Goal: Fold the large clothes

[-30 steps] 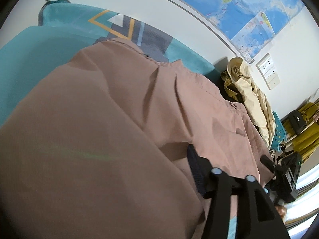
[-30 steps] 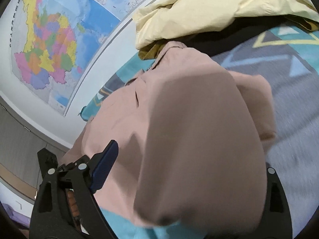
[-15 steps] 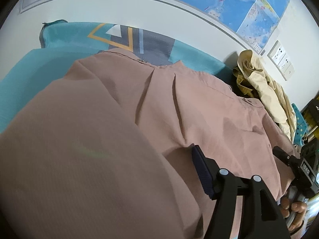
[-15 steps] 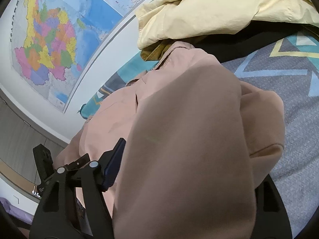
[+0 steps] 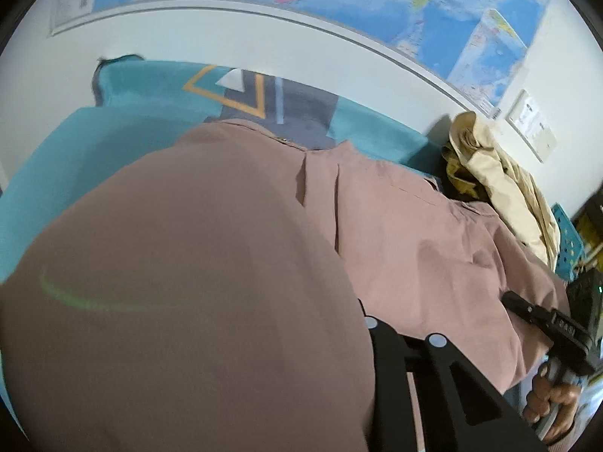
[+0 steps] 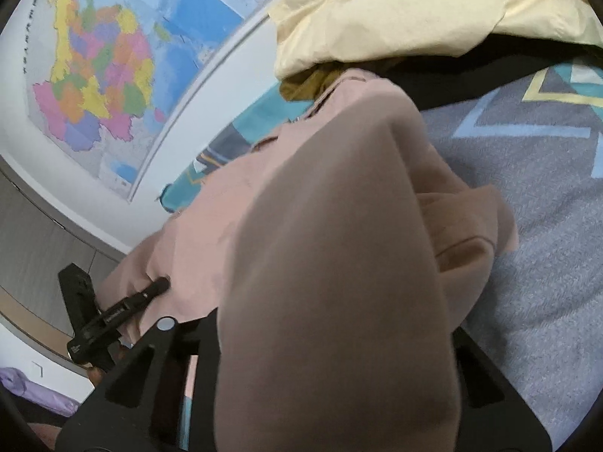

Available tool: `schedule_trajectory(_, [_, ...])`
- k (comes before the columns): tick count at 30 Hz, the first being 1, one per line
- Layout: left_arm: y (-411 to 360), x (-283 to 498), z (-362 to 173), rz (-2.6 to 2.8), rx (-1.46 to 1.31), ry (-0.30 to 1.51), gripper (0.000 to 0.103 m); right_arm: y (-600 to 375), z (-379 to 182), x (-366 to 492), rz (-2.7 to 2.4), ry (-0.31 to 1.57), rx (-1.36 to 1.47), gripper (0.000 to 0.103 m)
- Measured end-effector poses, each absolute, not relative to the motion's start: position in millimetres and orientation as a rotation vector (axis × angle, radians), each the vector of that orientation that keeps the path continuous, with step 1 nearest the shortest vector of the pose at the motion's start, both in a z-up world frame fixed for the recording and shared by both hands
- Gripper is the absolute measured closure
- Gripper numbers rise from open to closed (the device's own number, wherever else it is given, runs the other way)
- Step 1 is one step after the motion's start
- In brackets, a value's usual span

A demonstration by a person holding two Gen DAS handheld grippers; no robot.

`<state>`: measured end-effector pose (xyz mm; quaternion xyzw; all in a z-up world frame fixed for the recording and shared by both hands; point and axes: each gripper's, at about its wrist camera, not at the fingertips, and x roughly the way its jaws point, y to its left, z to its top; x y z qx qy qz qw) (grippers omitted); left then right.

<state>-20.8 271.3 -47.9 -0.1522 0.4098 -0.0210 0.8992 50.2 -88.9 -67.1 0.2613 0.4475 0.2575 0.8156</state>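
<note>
Both tongs are buried in cloth. Left tongs [image 5: 361, 324]: tips hidden under a big bulge of the pink shirt [image 5: 395, 233], prob. clamped on its hem, but can't tell for sure. Right tongs [image 6: 331, 339]: same story, fabric draped over the gap, one finger each side of the bulge, grip state can't tell. Seen from the left cam, the right tool sits at the shirt's far lower corner; from the right cam the left tool presses the cloth at the opposite side. So each hand has one end of the near hem.

Shirt lies on the bed [image 5: 56, 173], teal/grey cover, long axis running from the tongs away toward the wall w/ the map [image 6: 94, 67], collar end farthest. Judgement: next move is carrying the hem fwd over the body toward the collar.

Room: open cover on the left side; the right side is crowded by a cream garment pile [image 6: 414, 11] touching the shirt's shoulder. Wall close behind the collar end.
</note>
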Motion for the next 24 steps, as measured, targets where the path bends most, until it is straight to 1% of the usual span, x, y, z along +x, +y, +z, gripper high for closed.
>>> schedule_trajectory(1, [274, -17, -51, -0.038, -0.326, 0.869, 0.076, -89, -68, 52, 0.548, 0.956, 0.56, 0.06])
schedule_trajectory(3, [277, -10, -58, -0.037, -0.323, 0.9, 0.071, -89, -74, 56, 0.546, 0.971, 0.584, 0.058])
schedule_trajectory(4, [278, -8, -61, -0.03, -0.316, 0.912, 0.065, -89, -76, 57, 0.549, 0.971, 0.596, 0.055])
schedule_trajectory(6, [278, -5, -66, -0.038, -0.301, 0.919, 0.058, -88, -76, 58, 0.551, 0.954, 0.601, 0.052])
schedule_trajectory(7, [278, -4, -66, -0.041, -0.29, 0.91, 0.056, -87, -76, 59, 0.555, 0.952, 0.594, 0.049])
schedule_trajectory(8, [277, -3, -66, -0.054, -0.286, 0.906, 0.048, -85, -75, 60, 0.556, 0.95, 0.594, 0.046])
schedule_trajectory(9, [276, -2, -66, -0.073, -0.282, 0.902, 0.045, -83, -75, 62, 0.555, 0.948, 0.595, 0.045])
schedule_trajectory(10, [275, -1, -66, -0.072, -0.279, 0.897, 0.045, -81, -74, 63, 0.559, 0.945, 0.593, 0.043])
schedule_trajectory(11, [274, 0, -66, -0.066, -0.28, 0.892, 0.046, -79, -74, 65, 0.562, 0.943, 0.583, 0.043])
schedule_trajectory(12, [274, 1, -66, -0.061, -0.277, 0.89, 0.05, -78, -74, 66, 0.56, 0.941, 0.576, 0.045])
schedule_trajectory(13, [273, 2, -65, -0.039, -0.266, 0.888, 0.067, -76, -75, 68, 0.565, 0.948, 0.573, 0.064])
schedule_trajectory(14, [274, 3, -64, -0.033, -0.261, 0.887, 0.079, -76, -76, 69, 0.576, 0.953, 0.578, 0.083])
schedule_trajectory(17, [277, 1, -55, -0.041, -0.27, 0.866, 0.087, -74, -66, 66, 0.602, 0.925, 0.555, 0.086])
schedule_trajectory(24, [287, -1, -15, -0.052, -0.264, 0.784, 0.088, -58, -14, 63, 0.692, 0.831, 0.5, 0.088])
